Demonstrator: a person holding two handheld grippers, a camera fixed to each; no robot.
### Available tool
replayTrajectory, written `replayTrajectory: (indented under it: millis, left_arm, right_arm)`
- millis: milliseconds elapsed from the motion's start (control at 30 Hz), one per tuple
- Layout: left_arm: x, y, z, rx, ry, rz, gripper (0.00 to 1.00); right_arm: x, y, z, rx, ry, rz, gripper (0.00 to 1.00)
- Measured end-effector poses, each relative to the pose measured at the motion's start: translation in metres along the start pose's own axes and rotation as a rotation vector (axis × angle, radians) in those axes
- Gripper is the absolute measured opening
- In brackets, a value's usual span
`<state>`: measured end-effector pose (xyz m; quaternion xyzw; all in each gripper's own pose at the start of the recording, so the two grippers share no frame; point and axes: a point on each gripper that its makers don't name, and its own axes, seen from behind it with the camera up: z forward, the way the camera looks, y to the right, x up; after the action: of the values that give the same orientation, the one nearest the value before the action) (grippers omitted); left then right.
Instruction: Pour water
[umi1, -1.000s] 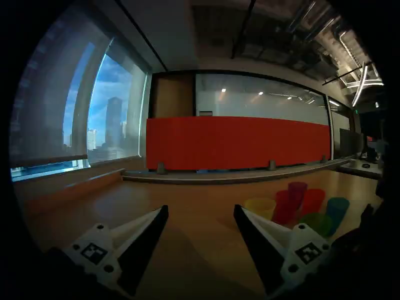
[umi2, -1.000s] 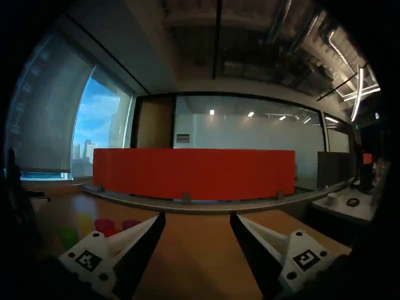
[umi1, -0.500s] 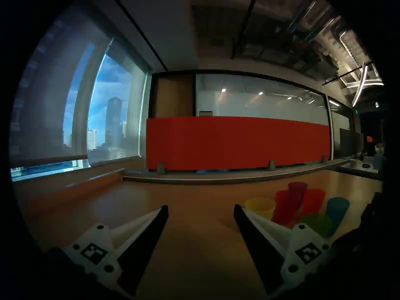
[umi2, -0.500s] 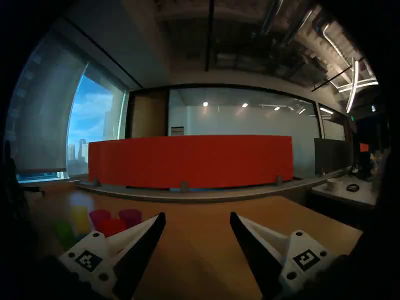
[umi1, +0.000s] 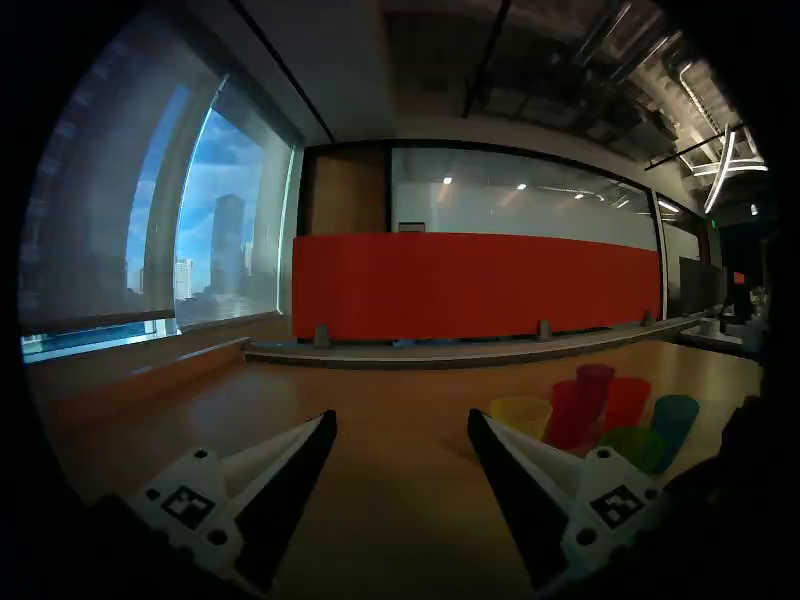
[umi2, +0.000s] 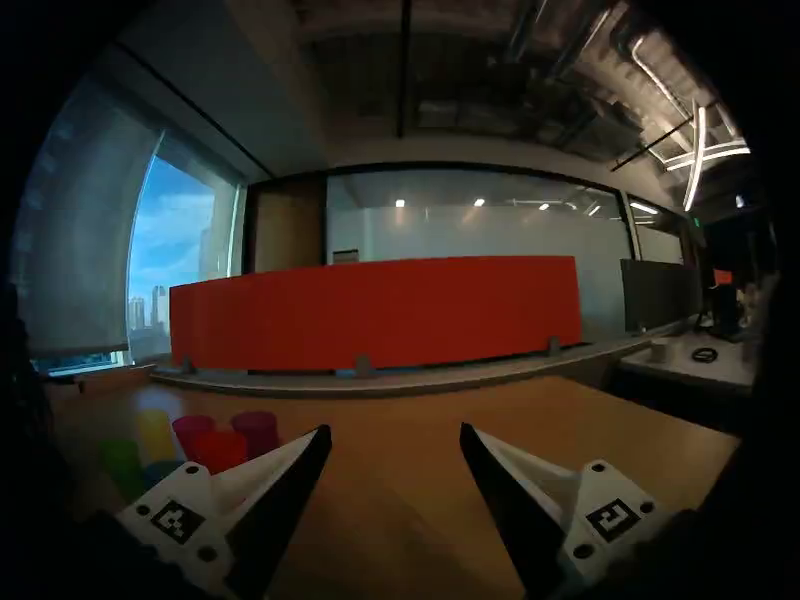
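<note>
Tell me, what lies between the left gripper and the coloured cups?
Nothing but bare wooden table separates the left gripper from the cups, as the left gripper view shows.

You have six small plastic cups (umi1: 600, 415) standing upright, bunched together on the table (umi1: 400, 420). In the left gripper view the yellow cup (umi1: 520, 413) is leftmost, the red cups (umi1: 627, 400) are mid-cluster, the purple cup (umi1: 595, 380) is behind, the teal cup (umi1: 675, 418) is rightmost and the green cup (umi1: 632, 445) is nearest.
</note>
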<state>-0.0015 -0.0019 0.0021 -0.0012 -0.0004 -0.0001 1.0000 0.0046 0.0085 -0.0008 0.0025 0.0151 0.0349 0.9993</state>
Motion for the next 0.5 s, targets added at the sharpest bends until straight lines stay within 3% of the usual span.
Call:
replayTrajectory:
  millis: [500]
  left_arm:
    - [-0.0002, 0.0003, 0.0003, 0.000, 0.000, 0.000, 0.97]
  right_arm:
    - [-0.0067, -0.0005, 0.0025, -0.005, -0.007, -0.017, 1.00]
